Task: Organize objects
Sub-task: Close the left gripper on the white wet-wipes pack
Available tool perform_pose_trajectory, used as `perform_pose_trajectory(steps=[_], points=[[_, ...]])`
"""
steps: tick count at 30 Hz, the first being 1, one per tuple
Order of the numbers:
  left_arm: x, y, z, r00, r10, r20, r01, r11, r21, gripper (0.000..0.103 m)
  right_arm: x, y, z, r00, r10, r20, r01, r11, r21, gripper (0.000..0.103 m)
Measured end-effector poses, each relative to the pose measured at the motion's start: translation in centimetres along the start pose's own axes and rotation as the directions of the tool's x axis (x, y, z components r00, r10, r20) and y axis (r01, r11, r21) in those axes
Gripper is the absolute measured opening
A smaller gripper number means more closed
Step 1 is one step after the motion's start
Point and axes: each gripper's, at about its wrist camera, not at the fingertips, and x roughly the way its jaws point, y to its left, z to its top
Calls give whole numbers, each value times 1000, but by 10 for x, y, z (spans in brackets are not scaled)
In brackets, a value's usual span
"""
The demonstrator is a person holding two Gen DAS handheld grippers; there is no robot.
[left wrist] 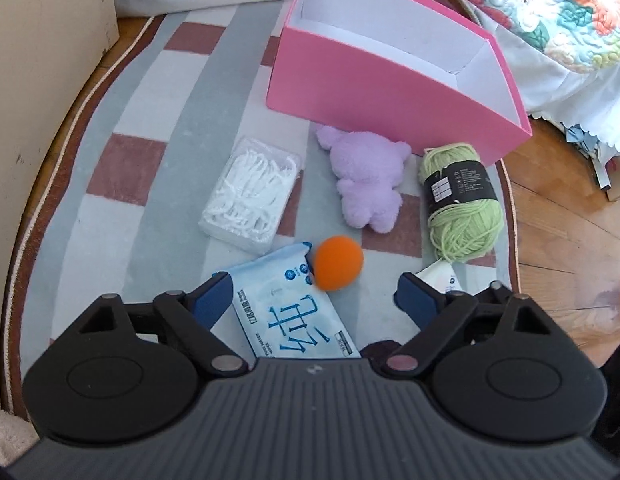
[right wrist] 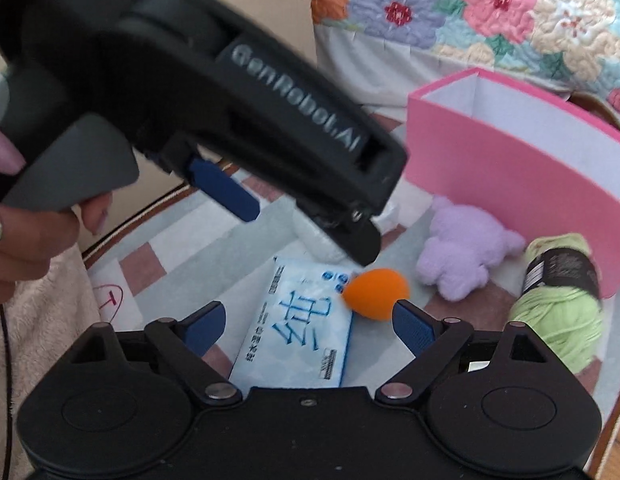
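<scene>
— The pink box [left wrist: 362, 92]?
— Matt card, smooth white paper lining. The wipes pack [left wrist: 288, 316] is glossy plastic film.
— And the soft things?
— Purple plush toy [left wrist: 368, 176] is fuzzy cloth; green yarn [left wrist: 462, 216] is stranded wool; orange ball [left wrist: 339, 263] looks felted. Rug [left wrist: 150, 128]: flat woven cloth.

Orange ball [right wrist: 376, 293] blurred (smeared); wipes pack [left wrist: 286, 312] partly hidden by tool.

Soft daylight, heavy fisheye bend in both wrist views

Even, bright light leaves only faint shadows; the pink box [left wrist: 390, 92] bows at its edges, the orange ball [right wrist: 376, 294] smears with motion, and the left tool [right wrist: 302, 216] looms blurred and out of focus across the right wrist view.
</scene>
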Motion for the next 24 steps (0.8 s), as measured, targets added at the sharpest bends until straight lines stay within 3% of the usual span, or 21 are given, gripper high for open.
perform_pose_trajectory(steps=[5, 11, 15, 17, 20, 24], points=[[18, 13, -8, 999, 25, -43, -26, 999, -28, 79, 20, 7, -13, 1000, 13, -28, -12, 1000, 16, 91], [42, 26, -19, 992, 60, -112, -68, 995, -72, 77, 36, 22, -21, 996, -58, -67, 53, 995, -80, 91], [51, 29, -23, 991, 26, -134, -41, 993, -109, 73, 41, 19, -24, 993, -70, -90, 65, 996, -61, 85], [53, 30, -25, 990, -3, -139, -15, 992, -127, 59, 40, 16, -25, 994, -57, -93, 54, 998, -42, 83], [54, 31, -29, 991, -1, -131, -19, 988, -150, 51, 38, 15, -26, 994, -63, -92, 60, 998, -35, 80], [54, 44, -30, 992, -41, -118, 13, 972, -233, 48, 38, 12, -27, 992, -65, -104, 63, 998, -29, 80]])
